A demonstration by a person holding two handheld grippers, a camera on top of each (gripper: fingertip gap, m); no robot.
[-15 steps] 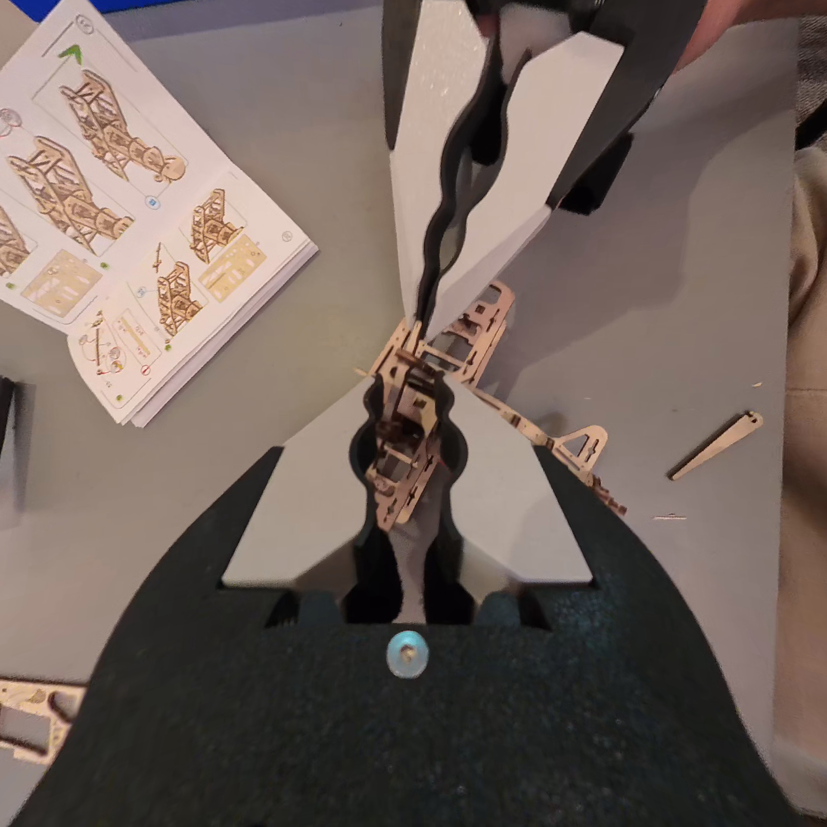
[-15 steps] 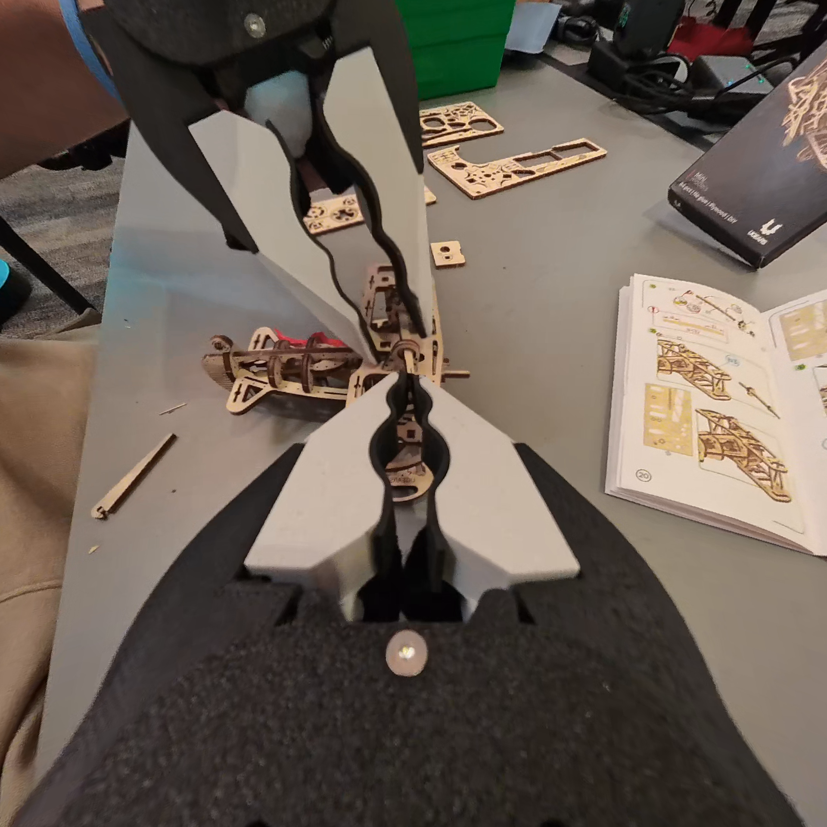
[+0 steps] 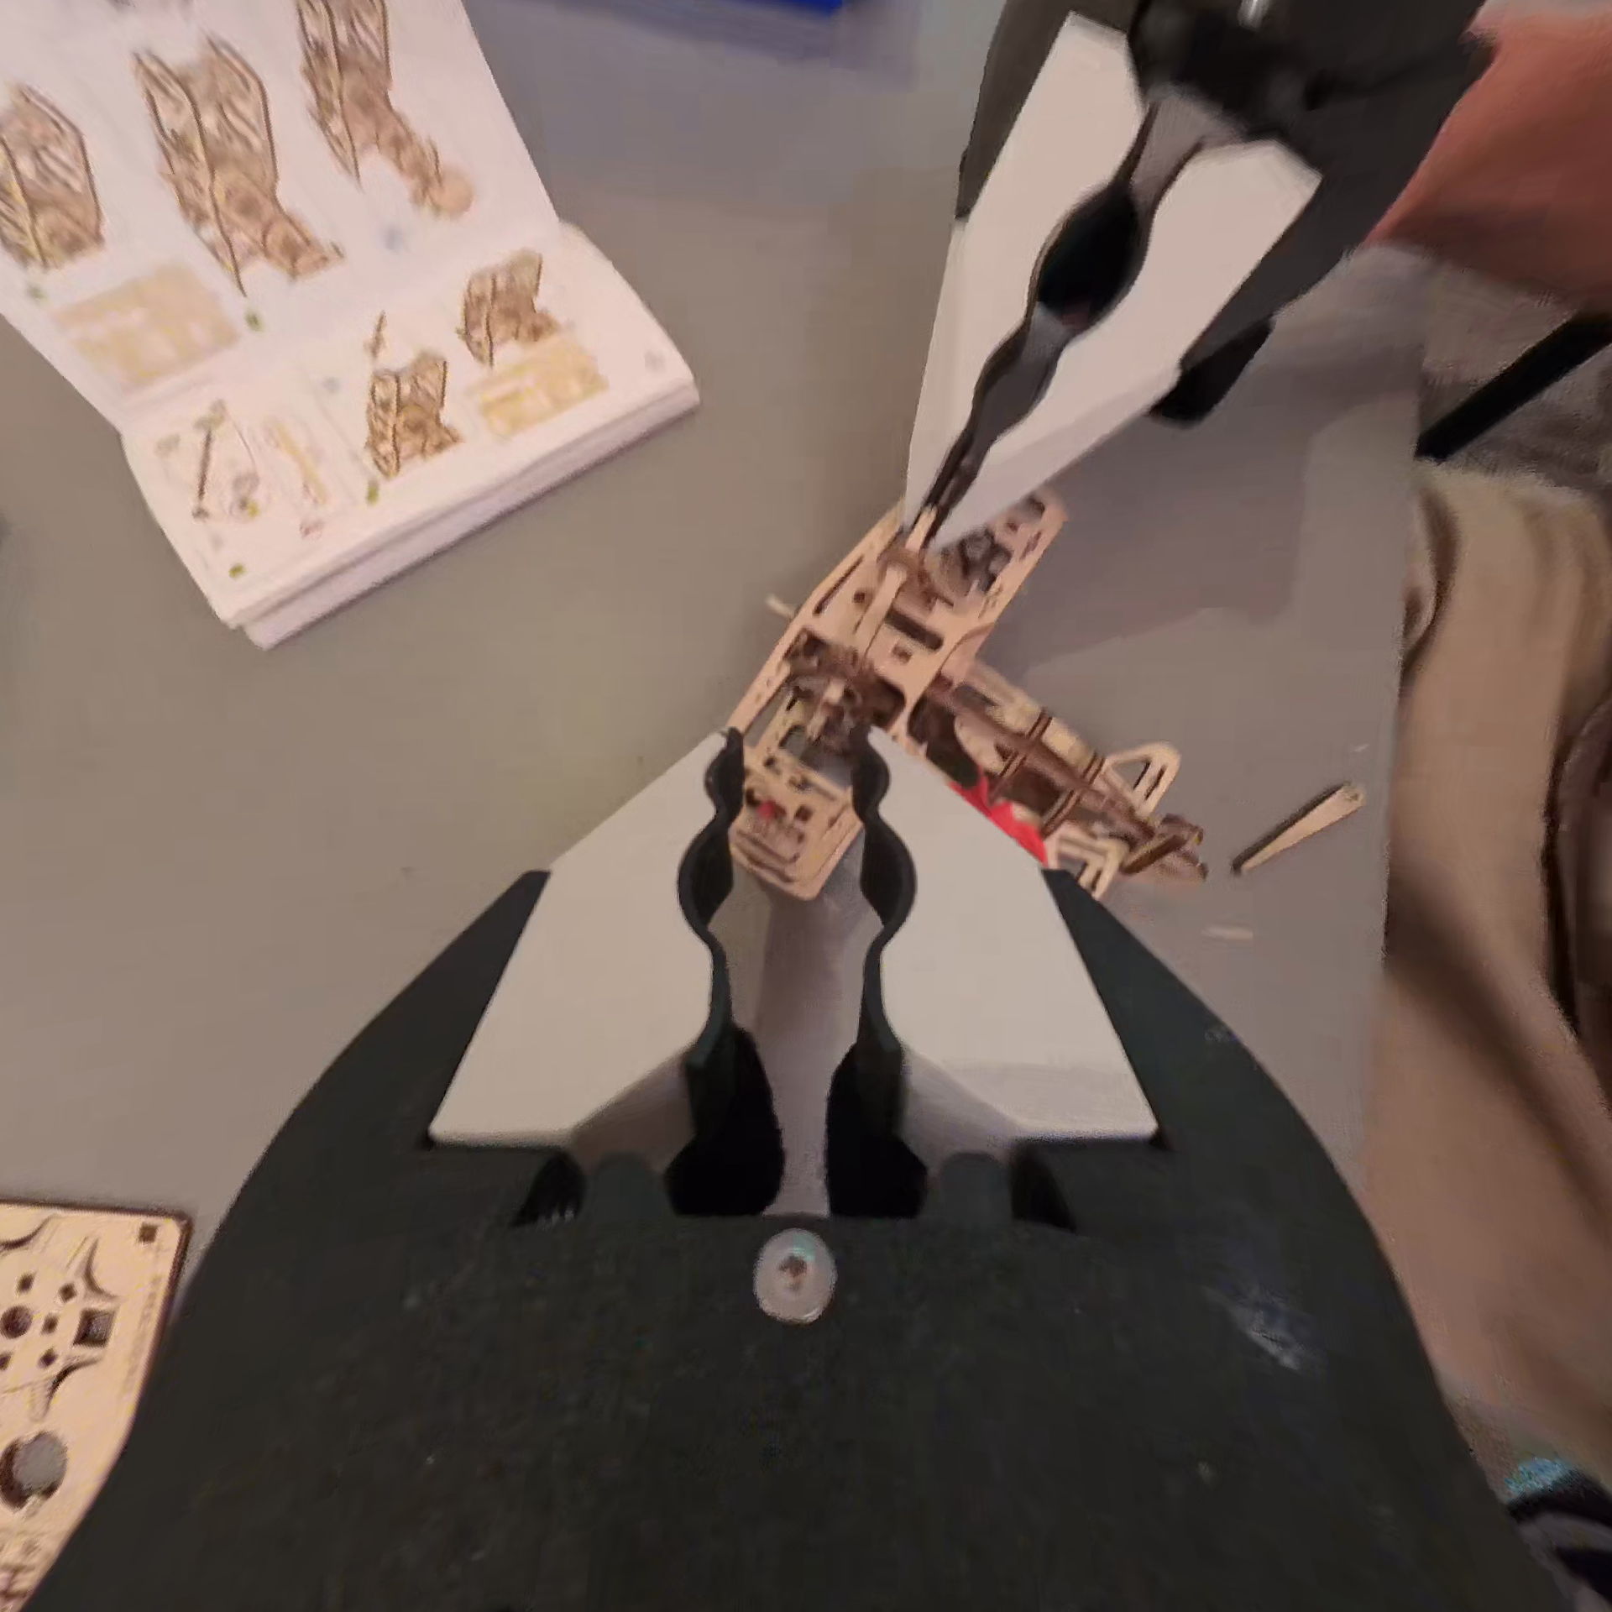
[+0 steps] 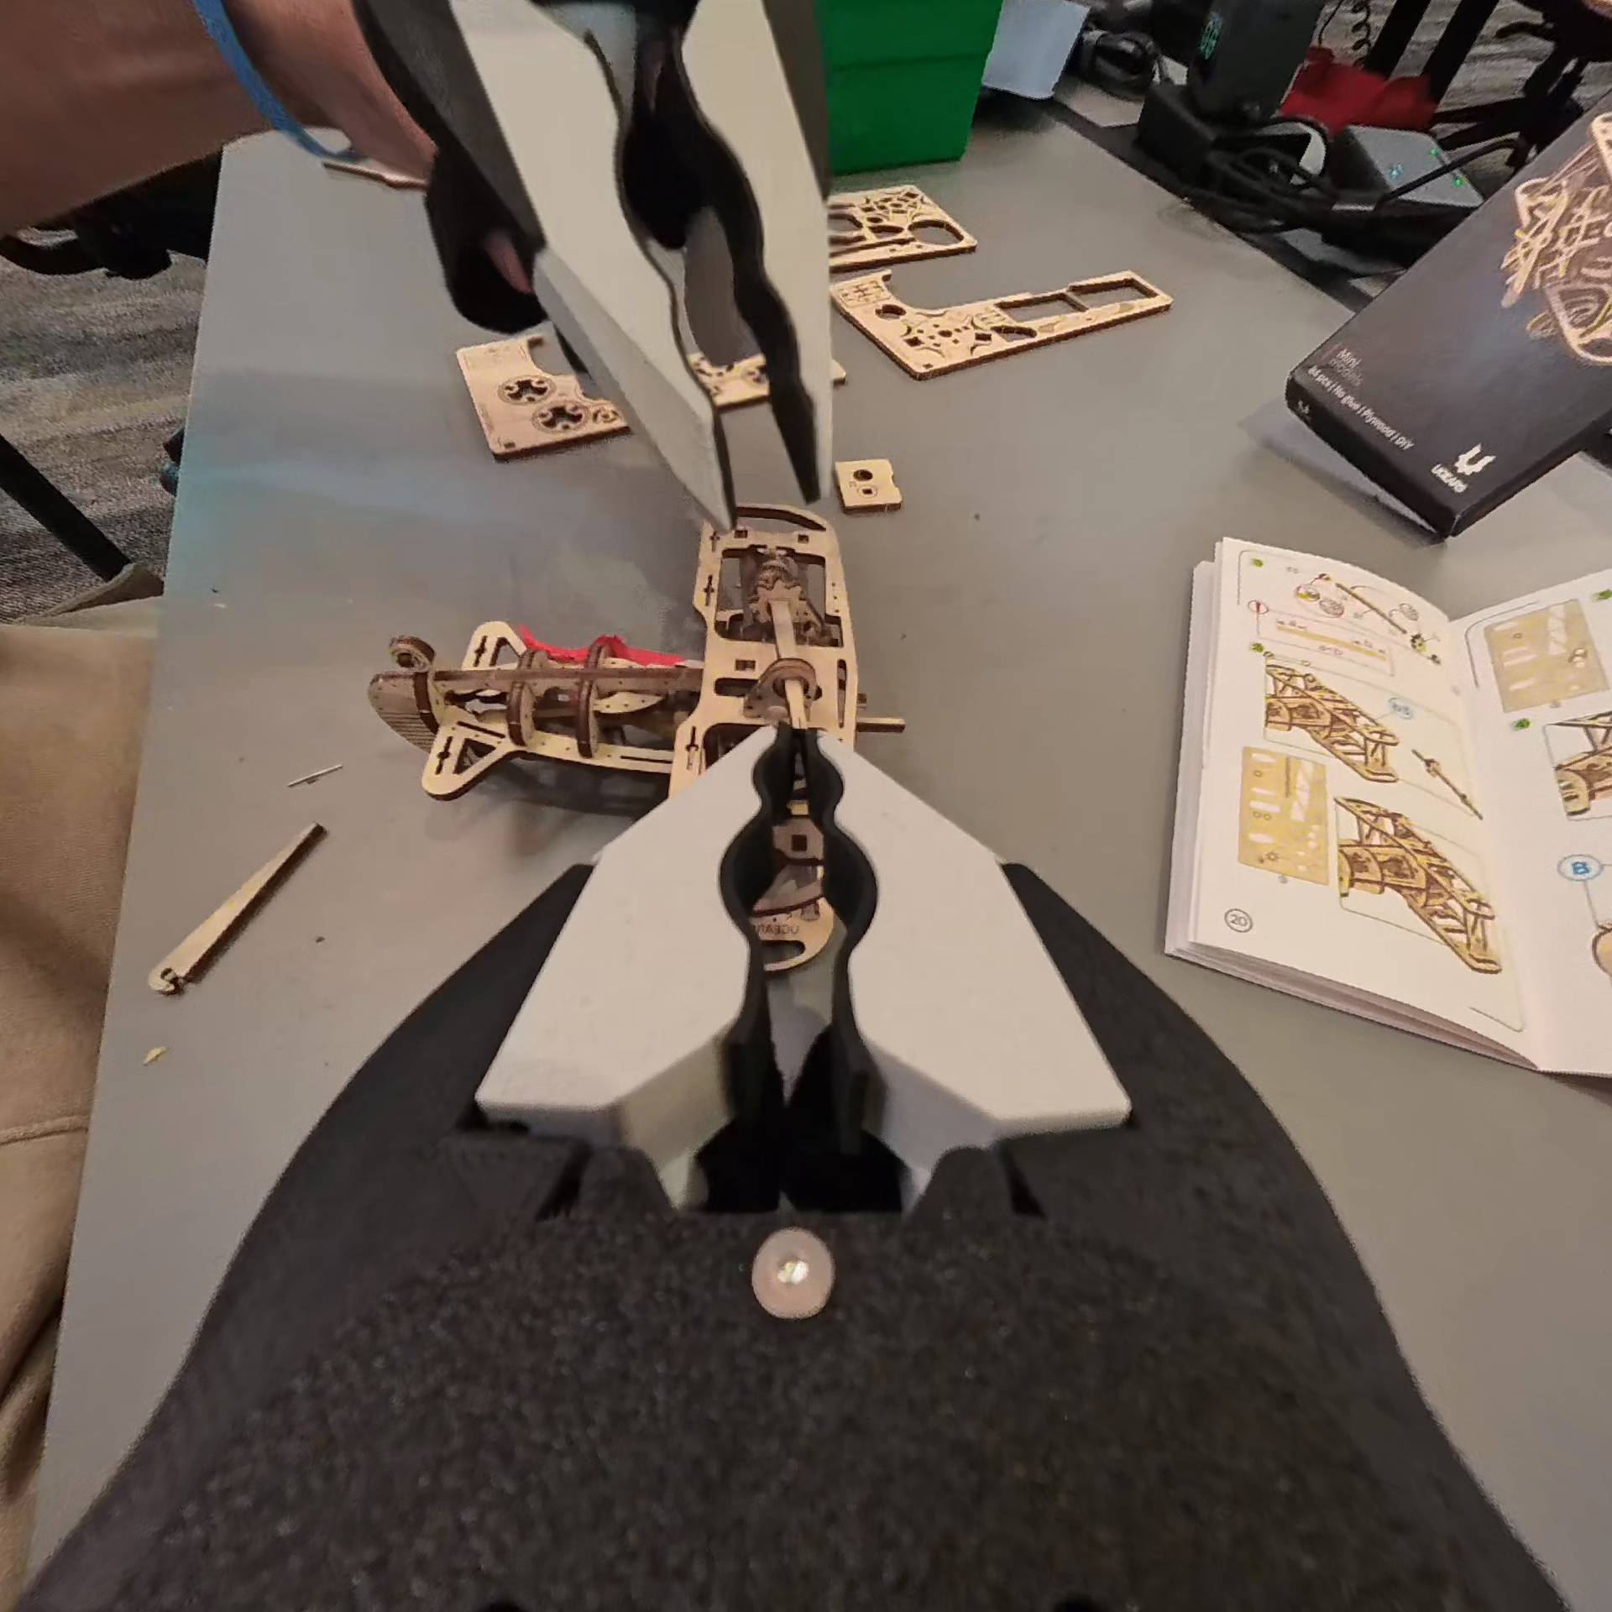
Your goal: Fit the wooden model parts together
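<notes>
A wooden plane model (image 4: 558,698) lies on the grey table (image 4: 1029,628), its tail to the left and a red piece inside it. My right gripper (image 4: 790,737) is shut on the thin shaft (image 4: 785,680) at the model's front frame. It also shows in the left wrist view (image 3: 925,523), coming down from the upper right onto the model (image 3: 916,645). My left gripper (image 3: 798,759) is open and empty, its fingers on either side of the model's near end without gripping it. In the right wrist view it (image 4: 768,506) hangs just over the far end of the frame.
An open instruction booklet (image 4: 1396,785) lies to the right. Punched wooden part sheets (image 4: 994,323) and a small square piece (image 4: 865,486) lie behind the model. A loose wooden stick (image 4: 235,898) lies left. A black box (image 4: 1483,349) and green bin (image 4: 898,78) stand farther back. Left tips to right tips: about 7 cm. The small square piece (image 4: 865,486) lies around 11 cm away from my left fingertips.
My left gripper has opened, let go of the model and drawn back from it. The right gripper stays shut on the shaft.
</notes>
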